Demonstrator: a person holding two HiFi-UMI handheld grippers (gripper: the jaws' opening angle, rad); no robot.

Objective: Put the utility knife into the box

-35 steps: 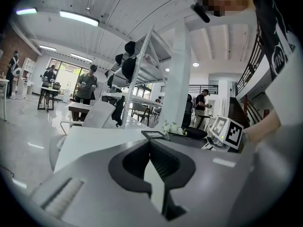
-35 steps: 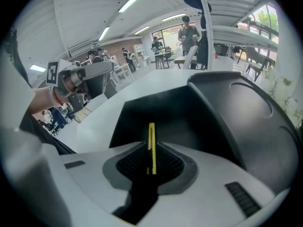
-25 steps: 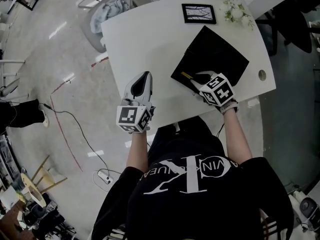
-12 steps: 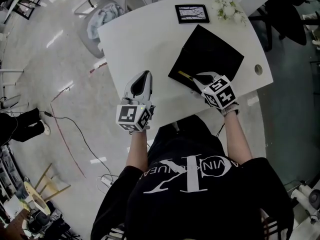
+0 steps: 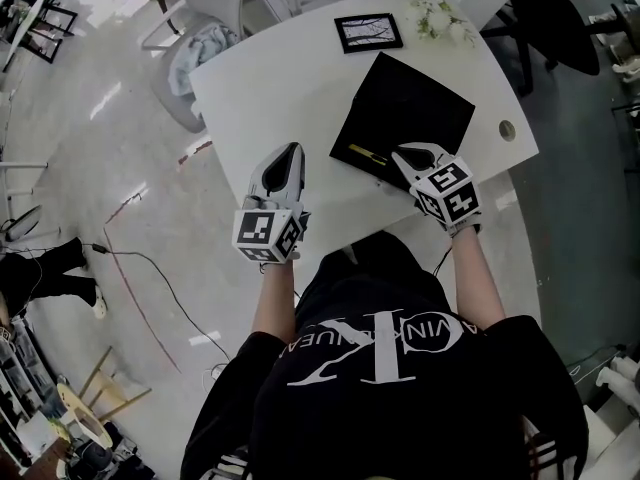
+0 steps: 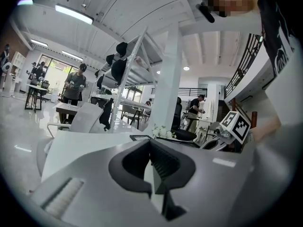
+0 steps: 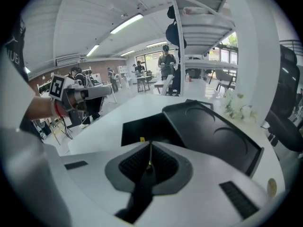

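Note:
A black box (image 5: 405, 103) lies open on the white table (image 5: 270, 98), with its lid (image 7: 213, 134) raised on the right. The yellow and black utility knife (image 5: 367, 155) rests inside it near the front left edge; only its yellow end (image 7: 142, 139) shows in the right gripper view. My right gripper (image 5: 398, 152) (image 7: 150, 145) sits just behind the knife, apart from it, its jaws together with only a hairline slit. My left gripper (image 5: 293, 150) (image 6: 150, 143) hovers over bare table to the left of the box, shut and holding nothing.
A framed picture (image 5: 368, 32) and a bunch of white flowers (image 5: 440, 18) stand at the table's far edge. There is a cable hole (image 5: 507, 128) near the right edge. A chair with cloth on it (image 5: 195, 43) stands beyond the table's left corner.
My right gripper has drawn back from the knife, which stays in the box with more of its length showing. The left gripper has not moved. The head camera has shifted.

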